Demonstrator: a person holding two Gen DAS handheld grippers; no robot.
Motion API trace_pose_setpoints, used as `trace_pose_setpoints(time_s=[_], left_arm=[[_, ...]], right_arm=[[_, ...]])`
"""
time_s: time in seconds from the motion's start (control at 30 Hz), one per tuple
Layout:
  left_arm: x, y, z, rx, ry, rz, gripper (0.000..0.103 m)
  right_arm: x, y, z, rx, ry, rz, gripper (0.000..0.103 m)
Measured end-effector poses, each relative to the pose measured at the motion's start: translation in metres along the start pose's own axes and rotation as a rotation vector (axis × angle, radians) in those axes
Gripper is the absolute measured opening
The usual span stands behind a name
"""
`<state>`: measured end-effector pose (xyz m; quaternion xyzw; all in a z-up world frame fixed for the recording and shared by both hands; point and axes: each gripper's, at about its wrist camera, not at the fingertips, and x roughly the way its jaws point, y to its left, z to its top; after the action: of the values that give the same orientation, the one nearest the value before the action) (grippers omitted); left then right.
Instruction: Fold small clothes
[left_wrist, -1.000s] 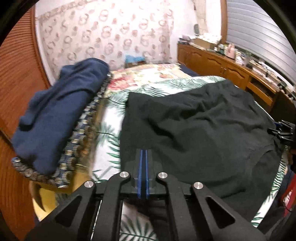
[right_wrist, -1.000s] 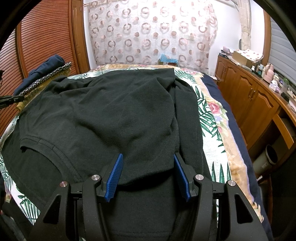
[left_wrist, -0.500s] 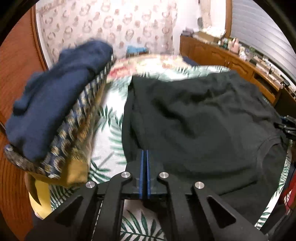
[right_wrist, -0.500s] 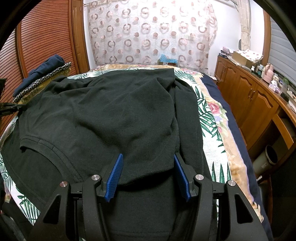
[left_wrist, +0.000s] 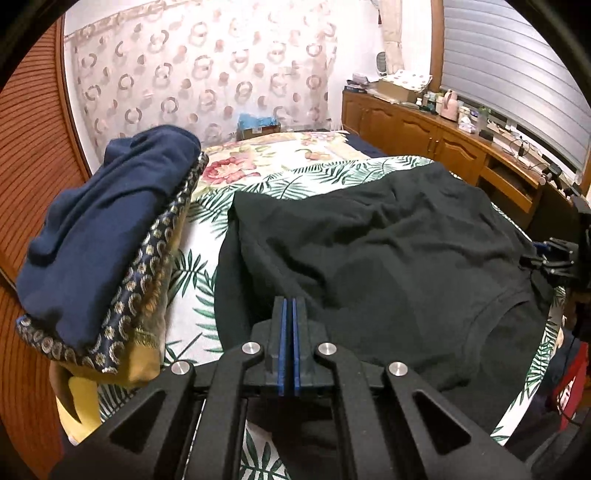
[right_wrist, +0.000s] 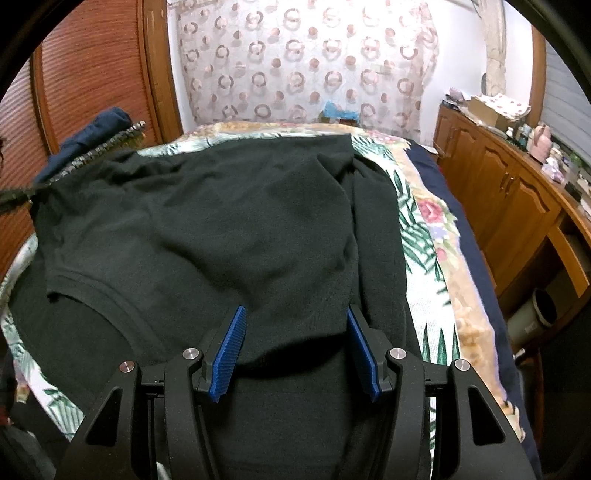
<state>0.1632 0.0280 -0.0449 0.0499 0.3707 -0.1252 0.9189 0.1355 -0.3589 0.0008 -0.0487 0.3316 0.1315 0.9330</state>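
Left wrist: left gripper (left_wrist: 289, 306) is clenched, blue pads pressed flat together over the near left edge of the black t-shirt (left_wrist: 388, 258). Can't tell whether any cloth is actually pinched between them; no fabric is visible in the seam. Shirt lies spread on the leaf-print bedspread (left_wrist: 199, 280), collar arc toward the near right. A stack of folded clothes (left_wrist: 107, 243), navy on top and patterned below, sits just left of the shirt, apart from it. The right gripper shows at the far right edge, at the shirt's margin.

Right wrist: right gripper (right_wrist: 295, 332) is released, jaws spread wide, hovering low over the shirt's right side (right_wrist: 229, 236). Right sleeve or side panel looks already turned in over the body. Wooden cabinets (right_wrist: 509, 206) run along the right wall.

Handling, my read: light, limp knit, no stiffness, so it'll sag and crease wherever it's unsupported. Not slippery, not fragile. Best hold is a hem or shoulder seam, where the doubled cloth gives the pads more bite. Pinch both near corners and carry them together so the fold stays square.
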Motion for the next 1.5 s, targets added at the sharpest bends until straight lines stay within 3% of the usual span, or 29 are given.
trace_pose_setpoints(time_s=[0.13, 0.17, 0.2, 0.23, 0.5, 0.77, 1.0, 1.2, 1.33, 1.4, 1.47, 1.5], left_arm=[[0.007, 0.007, -0.006, -0.035, 0.013, -0.005, 0.003], [0.008, 0.008, -0.008, -0.040, 0.016, -0.006, 0.003], [0.007, 0.008, -0.009, -0.043, 0.011, -0.005, 0.003], [0.005, 0.007, -0.010, -0.043, 0.003, -0.008, 0.003], [-0.053, -0.003, -0.013, -0.076, -0.110, -0.064, 0.003], [-0.075, -0.010, -0.051, -0.123, -0.090, -0.087, 0.003], [-0.045, -0.008, -0.097, -0.172, 0.014, -0.070, 0.003], [-0.049, -0.018, -0.099, -0.140, -0.008, -0.032, 0.004], [-0.054, -0.018, -0.091, -0.127, -0.047, 0.003, 0.039], [-0.047, -0.012, -0.090, -0.147, -0.033, 0.003, 0.042], [-0.032, -0.008, -0.091, -0.165, 0.013, 0.018, 0.042], [-0.027, -0.007, -0.094, -0.175, 0.029, 0.021, 0.042]], right_arm=[[0.005, 0.001, 0.010, 0.011, 0.001, 0.012, 0.050], [0.007, 0.001, 0.011, 0.017, 0.004, 0.020, 0.035], [0.008, 0.001, 0.012, 0.020, 0.004, 0.023, 0.012], [0.009, 0.001, 0.013, 0.019, 0.002, 0.019, 0.006], [-0.040, -0.014, 0.021, 0.046, -0.135, 0.048, 0.004], [-0.093, -0.022, 0.012, 0.042, -0.212, 0.061, 0.004], [-0.054, -0.027, -0.021, 0.053, -0.071, 0.021, 0.004], [-0.032, -0.029, -0.023, 0.073, -0.031, 0.000, 0.005], [-0.042, -0.019, -0.022, 0.059, -0.045, -0.022, 0.023], [-0.049, -0.014, -0.023, 0.049, -0.059, -0.020, 0.045], [-0.057, -0.007, -0.024, 0.046, -0.076, -0.025, 0.055], [-0.058, -0.007, -0.027, 0.040, -0.085, -0.017, 0.056]])
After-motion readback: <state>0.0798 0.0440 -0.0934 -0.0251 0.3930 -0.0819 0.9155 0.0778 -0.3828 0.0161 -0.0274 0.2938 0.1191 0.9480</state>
